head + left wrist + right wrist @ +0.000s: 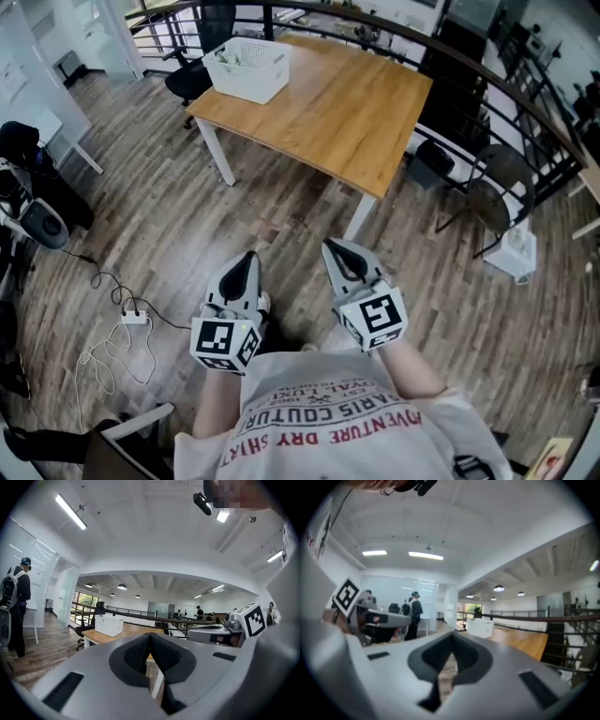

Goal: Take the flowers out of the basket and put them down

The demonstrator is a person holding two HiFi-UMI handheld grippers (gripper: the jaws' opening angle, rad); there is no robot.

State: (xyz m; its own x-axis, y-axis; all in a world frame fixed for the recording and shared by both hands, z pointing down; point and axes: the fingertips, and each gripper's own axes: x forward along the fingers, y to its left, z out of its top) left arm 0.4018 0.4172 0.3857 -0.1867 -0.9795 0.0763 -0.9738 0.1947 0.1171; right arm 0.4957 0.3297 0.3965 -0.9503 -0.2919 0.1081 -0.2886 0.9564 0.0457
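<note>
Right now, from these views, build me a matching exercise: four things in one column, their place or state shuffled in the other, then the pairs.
1 white basket
2 left gripper
3 power strip
4 table

a lying on the floor
b shut, nothing between the jaws
c wooden top, white legs
d on the table's far left corner

Pairs: 1-d, 2-b, 3-a, 4-c

Head view: set high, facing steeply down. Desk (347, 103) and basket (248, 67) lie far off at upper centre; left gripper (248, 258) and right gripper (330, 247) are close at lower centre.
Left gripper view: low and level, looking along its own fingers (138, 653); desk and basket distant at centre left.
Right gripper view: likewise low and level; basket at centre right.
Shared by all three: desk, basket.
</note>
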